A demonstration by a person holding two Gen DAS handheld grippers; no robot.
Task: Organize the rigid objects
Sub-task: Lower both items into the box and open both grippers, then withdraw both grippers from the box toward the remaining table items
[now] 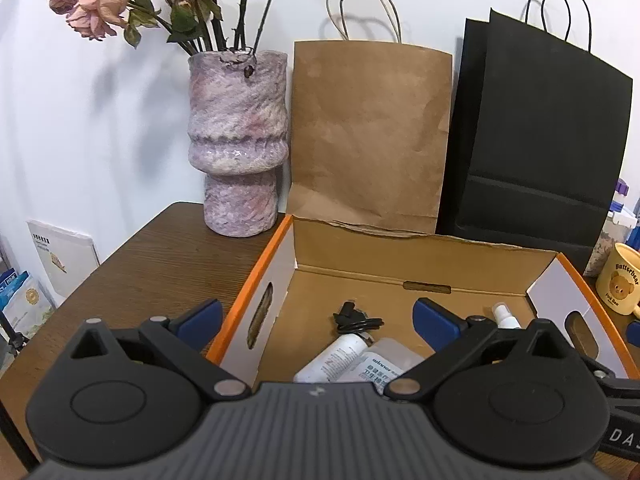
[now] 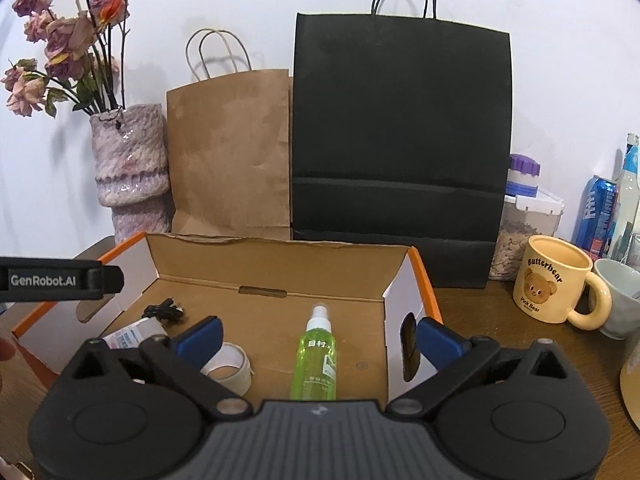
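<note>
One open cardboard box [image 2: 280, 268] holds a green spray bottle [image 2: 315, 360], a tape roll [image 2: 228, 366] and a black cable [image 2: 163, 312]. The left gripper [image 1: 320, 320] and right gripper [image 2: 318, 336] both gape wide, holding nothing.

A mottled pink vase [image 2: 130, 176] of dried roses [image 1: 96, 10] stood at the back of the wooden table [image 1: 152, 256], just beside a brown paper bag [image 2: 230, 156] and a black paper bag [image 2: 400, 136]. A yellow bear mug [image 2: 554, 278] sat at the right, near a blue can [image 2: 598, 216].

White wall [image 1: 80, 120] behind brown wooden table [image 1: 152, 256]
</note>
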